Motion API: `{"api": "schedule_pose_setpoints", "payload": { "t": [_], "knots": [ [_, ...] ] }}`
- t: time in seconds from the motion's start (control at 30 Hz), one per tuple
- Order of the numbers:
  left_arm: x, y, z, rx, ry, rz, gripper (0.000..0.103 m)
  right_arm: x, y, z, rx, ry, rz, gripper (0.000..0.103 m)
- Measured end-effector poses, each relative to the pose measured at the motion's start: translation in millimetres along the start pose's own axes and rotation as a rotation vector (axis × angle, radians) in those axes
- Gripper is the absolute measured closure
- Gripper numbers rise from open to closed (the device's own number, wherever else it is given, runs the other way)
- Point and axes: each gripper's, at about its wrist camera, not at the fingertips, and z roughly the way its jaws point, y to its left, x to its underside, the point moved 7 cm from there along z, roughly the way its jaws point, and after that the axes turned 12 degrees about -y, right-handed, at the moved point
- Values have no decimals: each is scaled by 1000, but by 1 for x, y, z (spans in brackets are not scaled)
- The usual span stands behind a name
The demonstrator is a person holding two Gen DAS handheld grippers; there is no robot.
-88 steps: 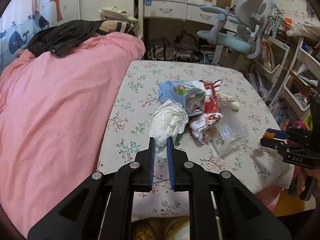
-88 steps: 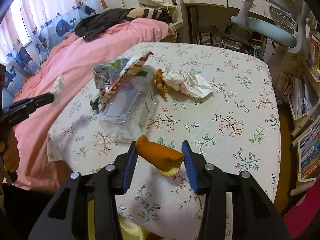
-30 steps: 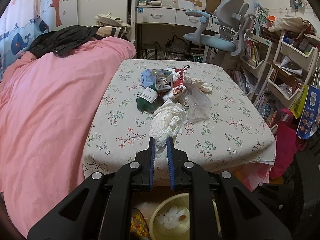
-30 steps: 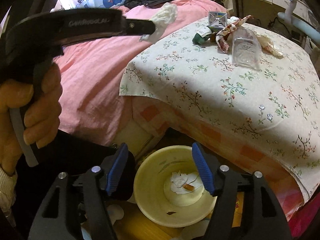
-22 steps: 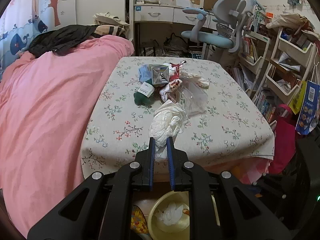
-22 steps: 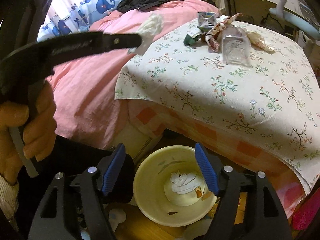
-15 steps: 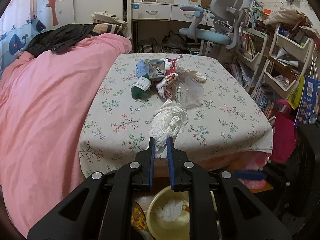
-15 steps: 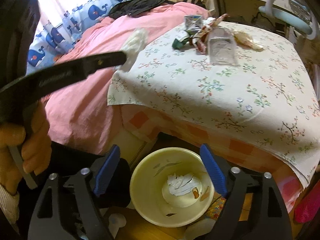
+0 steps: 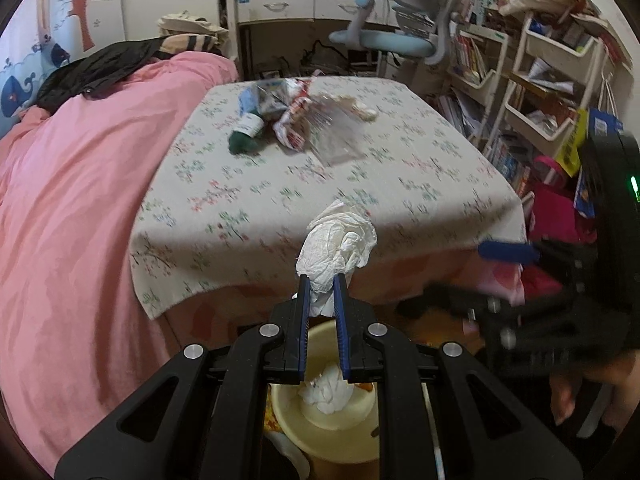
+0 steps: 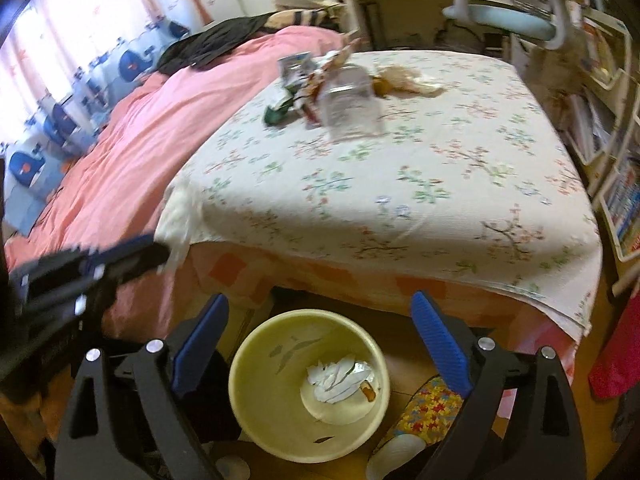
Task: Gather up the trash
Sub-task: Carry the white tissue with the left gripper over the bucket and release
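Observation:
My left gripper is shut on a crumpled white tissue and holds it above a cream waste bin on the floor. The bin holds white paper and an orange scrap. My right gripper is open and empty, over the bin. It shows at the right in the left wrist view. The left gripper and its tissue show at the left in the right wrist view. More trash lies on the floral table: a clear plastic container, a carton, wrappers, a dark green item and a crumpled tissue.
A pink bed runs along the table's left side. An office chair and desk stand behind the table. Shelves of books are at the right. A colourful bag lies beside the bin.
My left gripper has come down with the tissue to just over the bin. My right gripper, empty since dropping the orange peel, has drawn back and up from the bin.

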Motion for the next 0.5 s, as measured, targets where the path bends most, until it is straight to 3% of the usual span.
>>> {"api": "schedule_pose_setpoints", "payload": {
  "t": [0.33,0.5],
  "knots": [
    [34,-29,-6,66,84,43,91,-4,-19,-7,63,-38,54,12],
    [39,-32,-8,47,92,56,64,-2,-21,-8,70,-37,57,11]
  ]
}}
